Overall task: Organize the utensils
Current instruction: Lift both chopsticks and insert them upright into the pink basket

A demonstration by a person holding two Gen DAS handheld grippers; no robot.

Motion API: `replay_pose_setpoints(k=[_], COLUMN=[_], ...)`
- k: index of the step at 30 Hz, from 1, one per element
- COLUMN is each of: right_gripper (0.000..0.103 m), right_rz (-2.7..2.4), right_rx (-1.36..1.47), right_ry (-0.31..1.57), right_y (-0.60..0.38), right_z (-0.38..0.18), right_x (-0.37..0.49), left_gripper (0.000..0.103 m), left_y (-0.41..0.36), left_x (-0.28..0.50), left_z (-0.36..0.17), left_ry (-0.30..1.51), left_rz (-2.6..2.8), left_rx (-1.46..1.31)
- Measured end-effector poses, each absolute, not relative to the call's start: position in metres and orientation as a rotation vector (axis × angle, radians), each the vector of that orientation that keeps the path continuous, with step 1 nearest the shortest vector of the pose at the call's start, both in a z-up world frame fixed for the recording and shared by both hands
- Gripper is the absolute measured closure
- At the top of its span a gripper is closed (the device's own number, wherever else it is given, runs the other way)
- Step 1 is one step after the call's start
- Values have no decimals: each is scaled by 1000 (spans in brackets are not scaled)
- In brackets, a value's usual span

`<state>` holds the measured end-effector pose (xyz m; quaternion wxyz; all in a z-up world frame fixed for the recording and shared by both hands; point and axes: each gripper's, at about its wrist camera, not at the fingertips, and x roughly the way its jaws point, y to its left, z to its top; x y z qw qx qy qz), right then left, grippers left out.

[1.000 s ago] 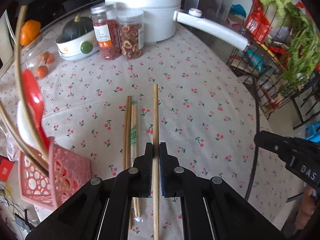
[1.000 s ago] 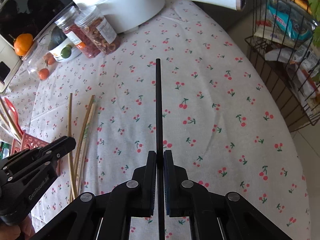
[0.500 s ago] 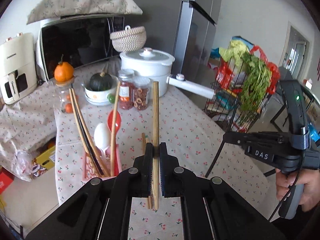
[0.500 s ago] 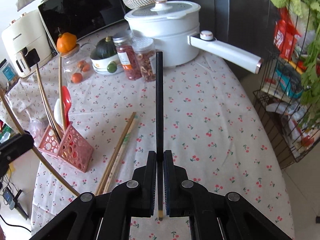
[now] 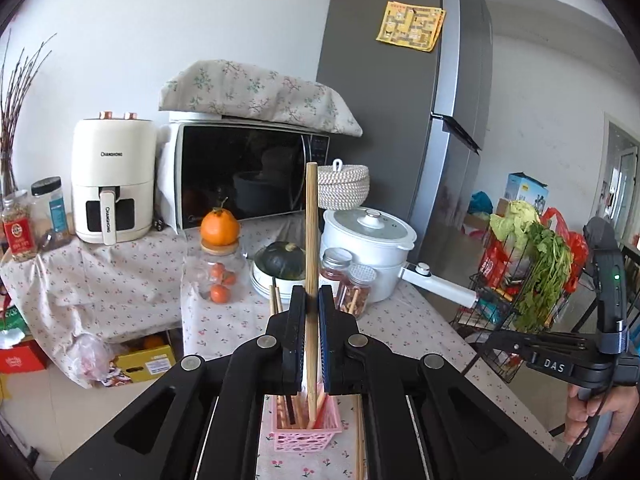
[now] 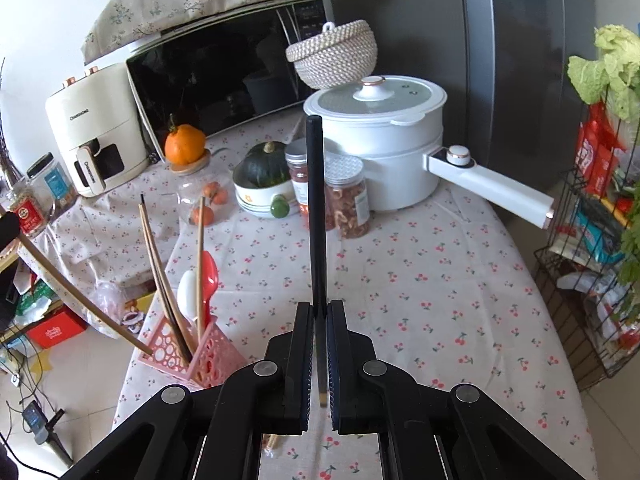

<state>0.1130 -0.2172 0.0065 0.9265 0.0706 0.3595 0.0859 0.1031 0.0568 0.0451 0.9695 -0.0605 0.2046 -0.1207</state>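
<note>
Left gripper (image 5: pixel 308 332): jaws pinching a wooden chopstick (image 5: pixel 311 240), which stands nearly upright between them, its lower end down at the mouth of the pink basket (image 5: pixel 306 434).
Right gripper (image 6: pixel 319 344): jaws pinching a black chopstick (image 6: pixel 316 216) that points up and away over the desk (image 6: pixel 440 280); its short lower end shows below the pads.
Pink basket: near the desk's front left edge in the right wrist view; it holds several chopsticks, a white spoon (image 6: pixel 187 294) and a red spoon (image 6: pixel 209 276), all leaning out of the top.
Loose chopsticks (image 5: pixel 360 436): lying on the cherry-print cloth just beside the basket, partly hidden by the left gripper.
Back of desk: a white pot (image 6: pixel 384 140) with a long handle, two jars (image 6: pixel 346 200) of dried food, a bowl with a dark green squash (image 6: pixel 264 168), and a glass jar with an orange (image 6: pixel 185 145) on its lid.
Behind: microwave (image 5: pixel 244 176) under a floral cover, a cream air fryer (image 5: pixel 114 184), a grey fridge (image 5: pixel 400 100).
Person: a hand (image 5: pixel 600 412) at the right edge of the left wrist view grips the right gripper's handle.
</note>
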Motion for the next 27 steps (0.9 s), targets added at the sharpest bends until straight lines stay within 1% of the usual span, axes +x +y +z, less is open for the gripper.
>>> replay_pose_setpoints(k=[4,17,20,22,23,24,25,26,27], right_gripper=[99,99,99,99,99,99,99,99,99], right_rz=[205,274,288,296,301,306,312,317,324], right_rx=[138,115,119,124,128,132,136,142,148], right_ry=[736,743,742,738,735,731,727,722,716], right_y=[-206,-183,-180,-178,-177,-177,-176,-176,-175], right_z=[7,5,6,7,9,10,11,13,16], right_x=[110,105,105,105,105,105,105,104,104], left_gripper=[97,97,95,88,78,64,58,49,45], left_y=[53,37,33,30,30,30,32,34,36], left_x=[113,152,158,158,157,155,153,150,148], left_z=[27,-22,-28,-30,-30,-30,-29,-28,-27], left_ry=[398,571,611,630,632,635,639,642,649], left_rz=[-227,-208,-200,-194,-191,-188,-185,-183,-182], left_rx=[-92,-38,-13,8,13,16,15,11,5])
